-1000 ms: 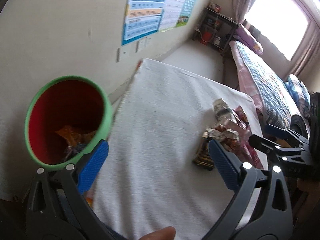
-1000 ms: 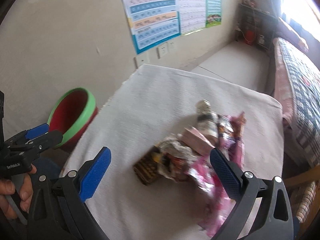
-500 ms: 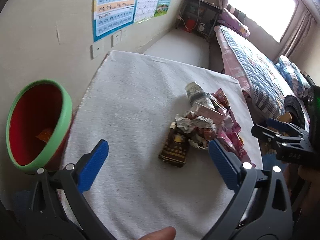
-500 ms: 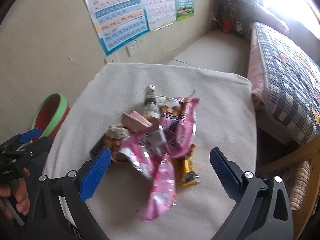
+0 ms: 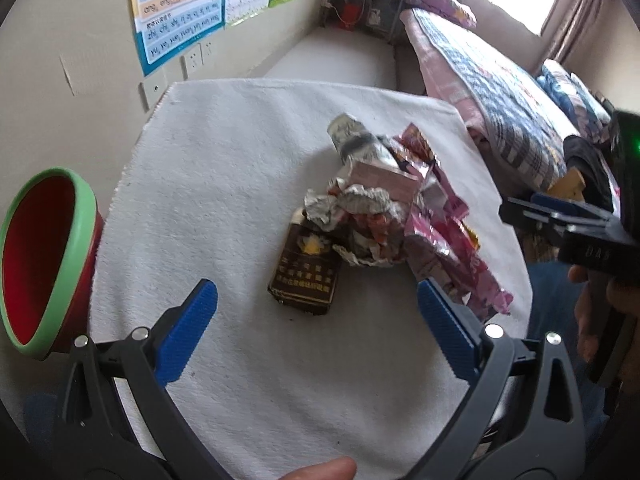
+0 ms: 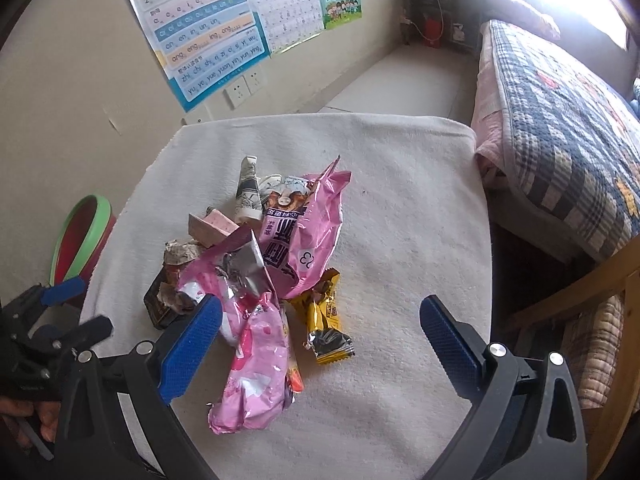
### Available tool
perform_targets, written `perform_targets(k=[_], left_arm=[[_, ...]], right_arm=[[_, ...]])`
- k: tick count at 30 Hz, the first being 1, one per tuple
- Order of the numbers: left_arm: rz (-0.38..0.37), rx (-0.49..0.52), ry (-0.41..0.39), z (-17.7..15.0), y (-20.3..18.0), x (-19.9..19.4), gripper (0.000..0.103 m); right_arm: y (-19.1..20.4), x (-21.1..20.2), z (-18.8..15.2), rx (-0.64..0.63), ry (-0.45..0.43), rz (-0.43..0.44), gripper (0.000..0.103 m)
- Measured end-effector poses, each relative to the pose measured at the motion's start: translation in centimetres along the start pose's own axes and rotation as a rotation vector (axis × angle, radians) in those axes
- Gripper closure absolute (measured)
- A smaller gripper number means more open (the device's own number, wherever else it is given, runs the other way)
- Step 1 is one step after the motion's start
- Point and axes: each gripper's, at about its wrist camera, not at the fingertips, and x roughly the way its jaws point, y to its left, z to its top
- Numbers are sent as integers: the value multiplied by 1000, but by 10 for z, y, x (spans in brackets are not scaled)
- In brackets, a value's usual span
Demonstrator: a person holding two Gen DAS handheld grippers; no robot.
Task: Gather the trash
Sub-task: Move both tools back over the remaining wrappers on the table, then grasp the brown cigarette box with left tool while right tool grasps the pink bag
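A heap of trash lies on a white cloth-covered table [image 5: 224,168] [image 6: 400,184]: a dark brown carton [image 5: 306,272] [image 6: 160,304], crumpled paper [image 5: 356,208], pink wrappers [image 5: 452,256] [image 6: 304,236], a yellow snack packet [image 6: 326,316] and a rolled tube [image 6: 248,192]. My left gripper [image 5: 316,328] hovers open just short of the brown carton, nothing between its blue pads. Over the near pink wrapper [image 6: 256,376] and the yellow packet, my right gripper [image 6: 320,344] is open and empty. A red bin with a green rim [image 5: 44,256] [image 6: 80,240] stands off the table's left edge.
A wall with posters [image 6: 208,32] and sockets [image 6: 240,88] runs behind the table. A bed with a checked quilt [image 6: 560,112] stands to the right, a wooden chair frame [image 6: 600,312] beside the table. A person's hands [image 5: 600,320] hold the grippers.
My left gripper has swung away from the bin's mouth, right and over the table, toward the trash heap. My right gripper has shifted right across the heap, now over the pink and yellow wrappers.
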Motion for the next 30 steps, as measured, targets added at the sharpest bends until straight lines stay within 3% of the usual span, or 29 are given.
perform_targets(k=[30], left_arm=[[31,44,104,2,10,69,5]], right_arm=[[-21,79,28,90,114,35,7]])
